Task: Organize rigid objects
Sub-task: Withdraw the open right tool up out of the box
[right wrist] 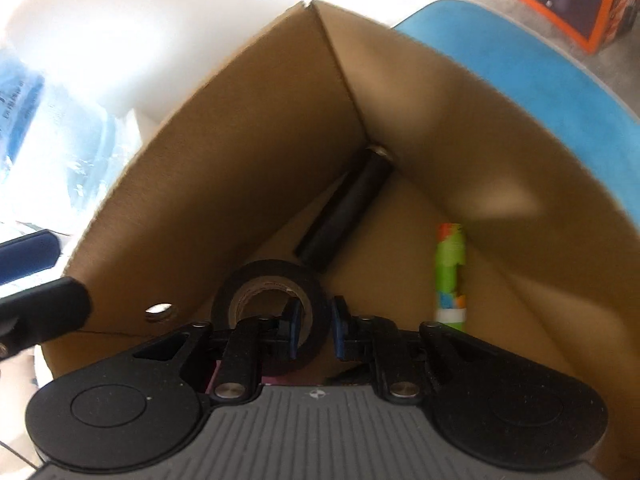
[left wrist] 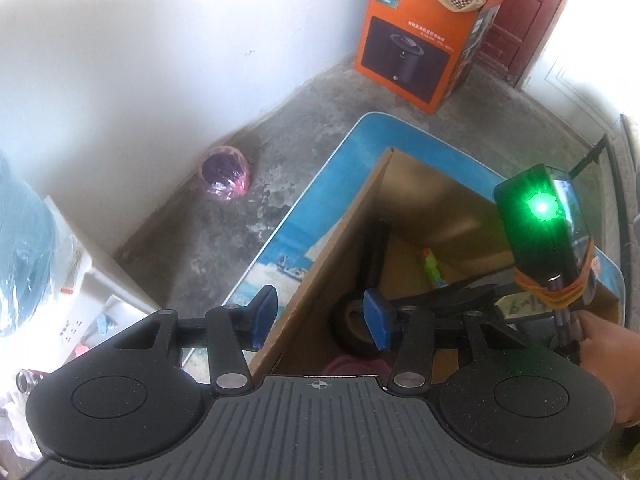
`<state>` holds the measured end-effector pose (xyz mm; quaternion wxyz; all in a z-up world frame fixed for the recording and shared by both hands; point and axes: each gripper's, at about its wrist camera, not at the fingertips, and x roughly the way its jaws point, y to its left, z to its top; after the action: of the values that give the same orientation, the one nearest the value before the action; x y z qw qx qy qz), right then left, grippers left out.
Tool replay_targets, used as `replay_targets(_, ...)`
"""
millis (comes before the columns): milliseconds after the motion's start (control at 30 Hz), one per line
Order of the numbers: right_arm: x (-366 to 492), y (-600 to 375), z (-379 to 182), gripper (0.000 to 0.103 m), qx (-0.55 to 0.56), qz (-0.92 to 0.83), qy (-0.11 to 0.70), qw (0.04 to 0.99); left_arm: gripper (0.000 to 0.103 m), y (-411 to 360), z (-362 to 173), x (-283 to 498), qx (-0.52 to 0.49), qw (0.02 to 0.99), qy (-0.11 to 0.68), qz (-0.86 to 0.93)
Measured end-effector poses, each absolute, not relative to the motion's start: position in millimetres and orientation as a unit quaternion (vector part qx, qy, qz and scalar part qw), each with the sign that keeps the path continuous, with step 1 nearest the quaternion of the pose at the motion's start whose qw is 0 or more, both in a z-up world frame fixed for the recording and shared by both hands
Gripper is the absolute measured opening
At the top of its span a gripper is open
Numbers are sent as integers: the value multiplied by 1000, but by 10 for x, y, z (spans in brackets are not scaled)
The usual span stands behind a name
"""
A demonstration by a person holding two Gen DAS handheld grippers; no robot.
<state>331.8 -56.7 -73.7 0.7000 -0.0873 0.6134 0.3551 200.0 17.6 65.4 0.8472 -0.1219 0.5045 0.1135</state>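
We reach into the open brown cardboard box, where our right gripper pinches the wall of a black tape roll, one finger through its core, low near the floor. Our left gripper straddles the box wall, jaws wide and empty.

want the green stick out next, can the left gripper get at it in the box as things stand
Probably yes, with care. The left gripper is open above the box wall, and the green stick lies uncovered on the box floor, though the right gripper crowds that space.
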Motion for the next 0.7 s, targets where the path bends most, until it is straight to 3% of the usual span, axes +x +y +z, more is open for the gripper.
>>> replay_targets(300,3140,-862,-680,18,-146,315,602,720,47,204,653,1951,-122,849,501,117)
replay_targets(700,3142,-1195,-521,21,-57,319,610,724,48,216,694,1913,-140,857,482,112)
